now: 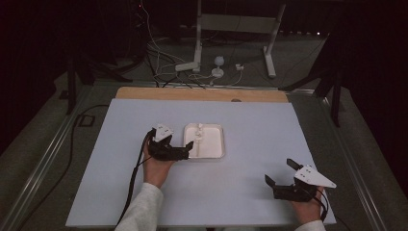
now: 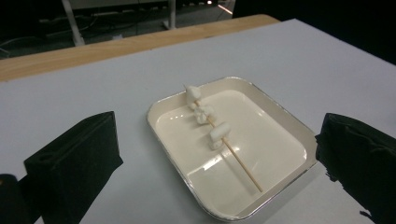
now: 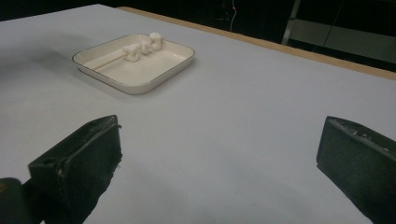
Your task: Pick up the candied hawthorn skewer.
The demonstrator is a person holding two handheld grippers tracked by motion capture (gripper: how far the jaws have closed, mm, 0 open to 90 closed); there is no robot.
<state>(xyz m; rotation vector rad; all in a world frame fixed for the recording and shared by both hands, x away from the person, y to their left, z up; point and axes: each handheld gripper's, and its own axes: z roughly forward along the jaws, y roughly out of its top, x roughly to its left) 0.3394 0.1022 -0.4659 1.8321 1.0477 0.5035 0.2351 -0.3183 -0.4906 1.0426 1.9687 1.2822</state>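
High view: skewer (image 1: 199,137) in tray (image 1: 219,149) — long axis near-far, marshmallows at far end; both tongs wide.

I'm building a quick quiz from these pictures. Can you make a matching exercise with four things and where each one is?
Things:
1. skewer
2. tray
3. left tool
4. right tool

Places:
A. open, at the tray's left edge
B. lying in the tray
C. open, over the table's near right part, apart from the tray
D. on the table's middle

Pairs: 1-B, 2-D, 3-A, 4-C
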